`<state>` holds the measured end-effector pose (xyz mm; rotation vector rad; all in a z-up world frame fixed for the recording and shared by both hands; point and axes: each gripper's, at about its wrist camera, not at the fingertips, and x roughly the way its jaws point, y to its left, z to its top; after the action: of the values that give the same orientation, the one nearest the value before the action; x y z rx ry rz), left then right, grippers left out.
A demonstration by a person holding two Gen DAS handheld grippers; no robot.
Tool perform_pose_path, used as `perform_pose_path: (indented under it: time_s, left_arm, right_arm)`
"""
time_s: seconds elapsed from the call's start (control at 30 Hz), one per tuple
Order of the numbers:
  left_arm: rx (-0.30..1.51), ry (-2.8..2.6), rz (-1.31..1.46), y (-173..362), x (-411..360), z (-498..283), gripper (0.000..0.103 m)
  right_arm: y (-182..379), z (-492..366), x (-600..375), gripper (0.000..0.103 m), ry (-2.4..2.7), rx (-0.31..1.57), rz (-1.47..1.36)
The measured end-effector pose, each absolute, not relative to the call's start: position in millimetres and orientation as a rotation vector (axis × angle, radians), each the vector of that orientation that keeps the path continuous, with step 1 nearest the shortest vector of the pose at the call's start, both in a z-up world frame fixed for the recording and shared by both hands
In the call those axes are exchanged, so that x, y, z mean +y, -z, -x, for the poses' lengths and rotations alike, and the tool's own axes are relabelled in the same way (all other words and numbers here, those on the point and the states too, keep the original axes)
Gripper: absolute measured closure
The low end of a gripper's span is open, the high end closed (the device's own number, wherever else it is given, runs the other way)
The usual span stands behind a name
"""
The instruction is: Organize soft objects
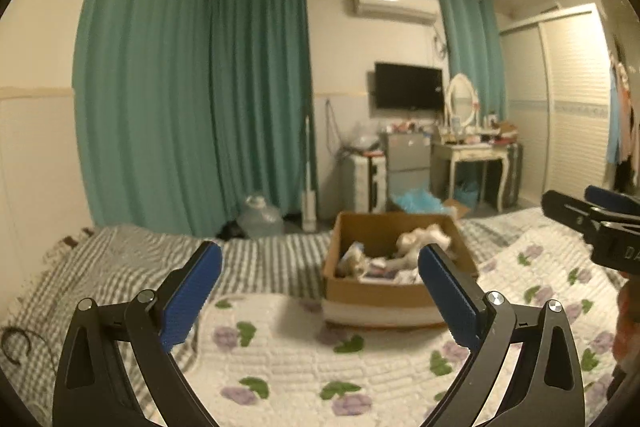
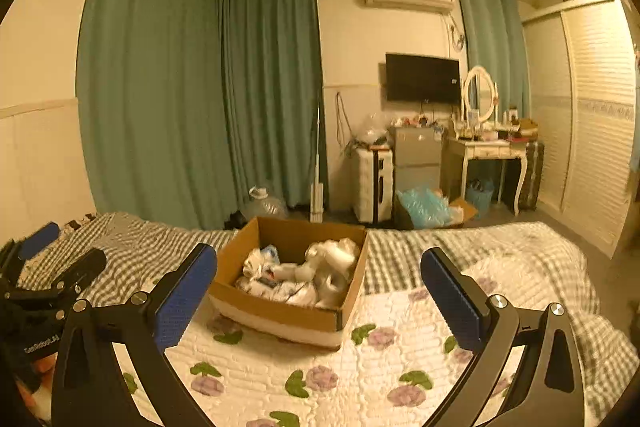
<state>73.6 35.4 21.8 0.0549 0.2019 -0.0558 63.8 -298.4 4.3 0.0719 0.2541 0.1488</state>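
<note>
A brown cardboard box (image 1: 360,291) stands on the bed and holds several soft white and pale items (image 1: 420,241). It also shows in the right wrist view (image 2: 276,315), with the soft items (image 2: 320,267) piled inside. My left gripper (image 1: 320,287) is open and empty, held above the quilt just short of the box. My right gripper (image 2: 318,291) is open and empty, also above the quilt in front of the box. The right gripper shows at the right edge of the left view (image 1: 592,219). The left gripper shows at the left edge of the right view (image 2: 52,267).
The bed has a white quilt with purple flowers (image 1: 304,359) over a grey checked sheet (image 1: 120,259). Beyond it are teal curtains (image 1: 180,99), a water jug (image 1: 260,217), a suitcase, a small fridge, a dressing table (image 1: 476,155), a wall TV and a wardrobe (image 1: 568,99).
</note>
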Motion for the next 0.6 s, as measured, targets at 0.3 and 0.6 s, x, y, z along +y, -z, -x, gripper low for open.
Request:
perform_pose_path:
  time_s: [0.3,0.6]
  left_arm:
    - [0.222,0.015,-0.04,-15,43,-77,0.002]
    - [0.237,0.031,-0.038,-11,44,-78,0.002]
  right_arm:
    - [9,-73,-296,0.001,-0.145,0.297,-0.066]
    - [9,-74,-291,0.001,-0.15,0.304,-0.051]
